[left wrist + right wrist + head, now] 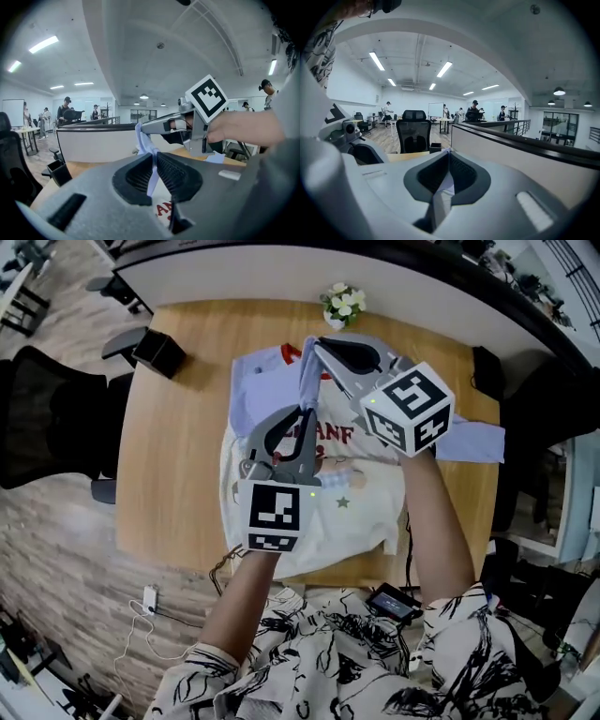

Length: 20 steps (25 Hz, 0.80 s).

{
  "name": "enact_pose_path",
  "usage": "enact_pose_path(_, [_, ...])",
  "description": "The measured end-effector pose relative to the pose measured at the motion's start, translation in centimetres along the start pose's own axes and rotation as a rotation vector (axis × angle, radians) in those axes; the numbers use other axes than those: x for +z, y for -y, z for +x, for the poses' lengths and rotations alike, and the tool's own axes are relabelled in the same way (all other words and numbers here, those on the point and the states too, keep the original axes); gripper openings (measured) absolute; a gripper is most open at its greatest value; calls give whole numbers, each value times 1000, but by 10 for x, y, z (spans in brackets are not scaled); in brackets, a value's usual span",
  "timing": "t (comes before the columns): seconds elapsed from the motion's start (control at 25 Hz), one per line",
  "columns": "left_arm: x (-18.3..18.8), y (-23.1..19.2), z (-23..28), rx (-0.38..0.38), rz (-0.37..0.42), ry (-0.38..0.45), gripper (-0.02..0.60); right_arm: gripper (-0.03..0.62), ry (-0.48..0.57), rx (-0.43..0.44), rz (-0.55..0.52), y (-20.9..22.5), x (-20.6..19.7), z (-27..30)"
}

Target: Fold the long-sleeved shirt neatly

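Observation:
The long-sleeved shirt [361, 507], white in the body with red letters and light blue sleeves, lies spread on the wooden table [178, 474]. One blue sleeve [307, 376] is lifted above the shirt's middle as a narrow strip. My left gripper [307, 412] is shut on its lower part, and the cloth [144, 140] runs out between the pads [153, 157]. My right gripper [315, 345] is shut on the sleeve higher and farther back, with cloth [442, 194] pinched between its pads [449, 157]. The other sleeve [473, 442] lies flat at the right.
A small pot of white flowers [343, 304] stands at the table's far edge. A black bin [157, 352] and a black chair [47, 418] are to the left. A dark device [394, 601] and cables lie by the near edge. A white partition [93, 140] runs behind the table.

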<state>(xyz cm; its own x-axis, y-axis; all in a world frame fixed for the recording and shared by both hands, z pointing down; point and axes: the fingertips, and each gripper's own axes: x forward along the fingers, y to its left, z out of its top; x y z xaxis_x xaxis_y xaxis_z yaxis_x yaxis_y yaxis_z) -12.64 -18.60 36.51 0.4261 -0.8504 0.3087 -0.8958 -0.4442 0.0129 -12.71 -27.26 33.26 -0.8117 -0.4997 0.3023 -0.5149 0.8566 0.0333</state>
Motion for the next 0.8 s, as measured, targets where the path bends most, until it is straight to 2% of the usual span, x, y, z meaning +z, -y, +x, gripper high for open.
enact_pose_path(0.32, [-61,88,78,-51,23,-144,35,21,-44,-45,63,67,-119,-52])
enact_pose_path(0.56, [-101,129,118,-78,57,-220,35,21,-59,-54,73,95,-175,-75])
enact_pose_path(0.8, [-141,169,139,-163,120,-304,37,23,-114,-57,80,106,-229,-105])
